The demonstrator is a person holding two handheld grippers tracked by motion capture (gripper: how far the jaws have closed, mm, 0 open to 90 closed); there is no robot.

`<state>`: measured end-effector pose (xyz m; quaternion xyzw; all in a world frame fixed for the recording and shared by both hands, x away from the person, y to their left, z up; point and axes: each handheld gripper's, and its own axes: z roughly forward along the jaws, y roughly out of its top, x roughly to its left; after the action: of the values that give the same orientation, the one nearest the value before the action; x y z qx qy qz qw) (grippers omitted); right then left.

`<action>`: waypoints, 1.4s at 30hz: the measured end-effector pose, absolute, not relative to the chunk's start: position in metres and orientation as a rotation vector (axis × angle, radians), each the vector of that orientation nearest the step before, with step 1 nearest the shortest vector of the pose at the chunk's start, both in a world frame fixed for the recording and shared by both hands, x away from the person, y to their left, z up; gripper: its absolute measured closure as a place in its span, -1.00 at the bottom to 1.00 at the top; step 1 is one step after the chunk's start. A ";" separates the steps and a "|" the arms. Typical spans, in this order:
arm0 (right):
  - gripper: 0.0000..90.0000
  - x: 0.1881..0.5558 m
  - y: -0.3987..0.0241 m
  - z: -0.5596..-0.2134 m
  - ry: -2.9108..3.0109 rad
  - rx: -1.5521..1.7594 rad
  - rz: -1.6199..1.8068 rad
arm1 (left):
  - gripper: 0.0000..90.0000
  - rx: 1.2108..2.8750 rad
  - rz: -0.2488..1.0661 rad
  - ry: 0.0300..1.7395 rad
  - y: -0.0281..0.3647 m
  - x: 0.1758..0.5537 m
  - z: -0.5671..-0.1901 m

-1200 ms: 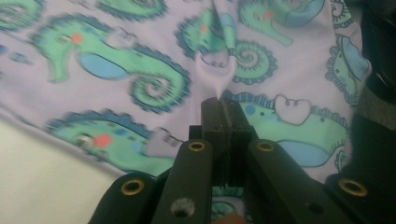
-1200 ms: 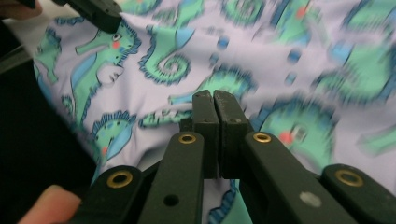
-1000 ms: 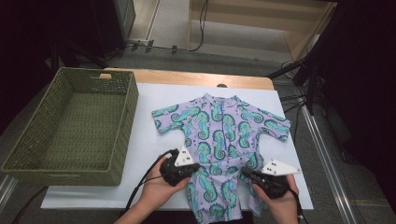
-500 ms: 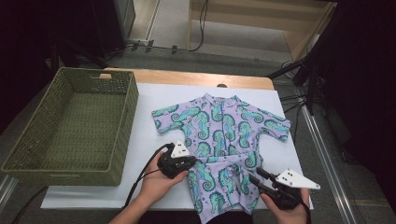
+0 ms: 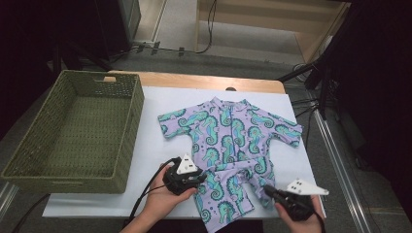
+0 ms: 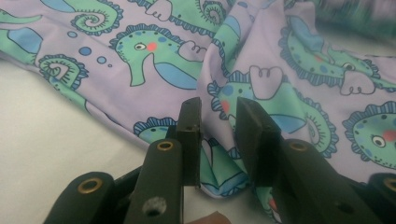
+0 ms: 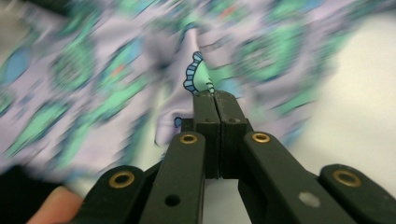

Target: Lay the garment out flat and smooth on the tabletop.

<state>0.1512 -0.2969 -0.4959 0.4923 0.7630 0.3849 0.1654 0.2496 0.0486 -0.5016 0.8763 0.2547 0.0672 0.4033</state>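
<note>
High view: both hands reach in from the near edge over a white sheet (image 5: 145, 121). A lilac stretch romper (image 5: 228, 145) printed with seahorses lies flat beside a woven green basket (image 5: 73, 131). Left gripper (image 5: 194, 179) has just been opening, cloth between its parted jaws. Right gripper (image 5: 268, 191) pinches the romper's leg edge.

The person's left hand (image 5: 163, 201) comes in from the bottom edge and holds the black two-jaw left gripper (image 5: 198, 178), topped by a pale three-cornered plate; its jaws point right and stand a little apart, having just been opening, with a fold of cloth between them. The right hand (image 5: 301, 221) holds the black right gripper (image 5: 268, 191) low at the near right, pointing up-left. Its jaws have just closed tight together, pinching cloth at their tips.
</note>
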 end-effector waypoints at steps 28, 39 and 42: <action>0.44 0.153 -0.330 -0.470 1.973 1.374 1.158 | 0.53 2.232 0.167 0.641 0.043 0.255 -0.512; 0.26 0.171 -0.285 -0.521 2.151 1.342 1.011 | 0.54 2.221 0.159 0.650 0.043 0.255 -0.513; 0.66 0.171 -0.281 -0.526 2.102 1.352 0.927 | 0.54 2.218 0.154 0.655 0.043 0.255 -0.513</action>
<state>0.1713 -0.2806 -0.5264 0.4930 0.7662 0.3381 0.2357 0.2555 0.0434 -0.5133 0.8768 0.2591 0.0607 0.4004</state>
